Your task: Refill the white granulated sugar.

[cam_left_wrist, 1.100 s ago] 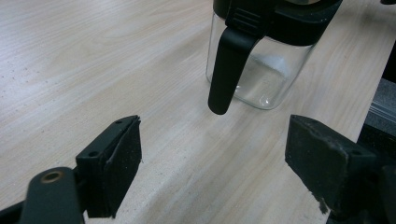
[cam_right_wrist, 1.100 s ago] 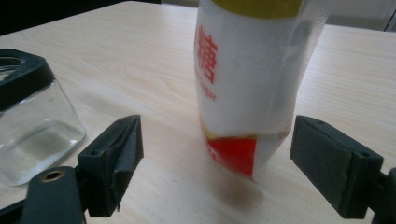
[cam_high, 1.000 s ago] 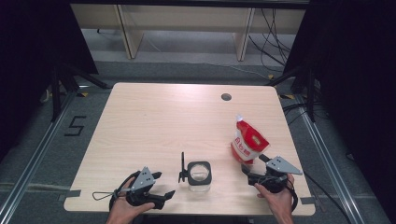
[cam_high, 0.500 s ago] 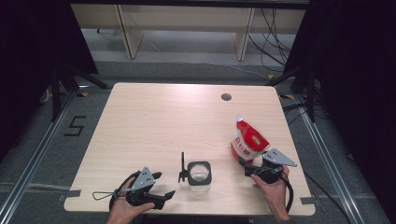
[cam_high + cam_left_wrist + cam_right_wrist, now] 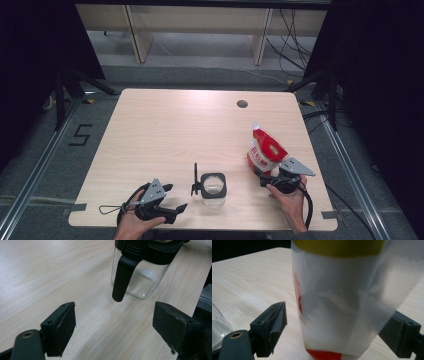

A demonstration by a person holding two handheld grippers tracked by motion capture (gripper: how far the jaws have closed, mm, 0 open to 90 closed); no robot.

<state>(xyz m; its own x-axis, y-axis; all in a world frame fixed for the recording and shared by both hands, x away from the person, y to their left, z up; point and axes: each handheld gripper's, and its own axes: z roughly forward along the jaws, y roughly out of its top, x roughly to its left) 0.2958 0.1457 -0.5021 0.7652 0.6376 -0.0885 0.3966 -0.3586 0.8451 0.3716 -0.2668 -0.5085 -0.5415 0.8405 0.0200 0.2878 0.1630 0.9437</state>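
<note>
A red and white pouch (image 5: 266, 149) stands upright near the table's right edge. My right gripper (image 5: 268, 173) is open at its base, one jaw on each side. In the right gripper view the pouch (image 5: 342, 297) sits between the jaws of the right gripper (image 5: 337, 333), and contact cannot be told. A square glass jar (image 5: 213, 186) with a black lid stands at front centre, and a black lever (image 5: 195, 180) sticks up at its left. My left gripper (image 5: 175, 197) is open just left of the jar. In the left gripper view the left gripper (image 5: 113, 331) holds nothing, and the jar (image 5: 141, 275) and lever (image 5: 123, 277) lie just ahead.
The wooden table (image 5: 165, 130) has a round cable hole (image 5: 242, 104) at its far right. Its front edge runs right under both hands. The jar's glass wall (image 5: 217, 327) shows at the left of the right gripper view. Shelving and cables stand beyond the table.
My right gripper has moved forward and a little left, up to the pouch, so its jaws now straddle the base. The left gripper and jar have not moved.
</note>
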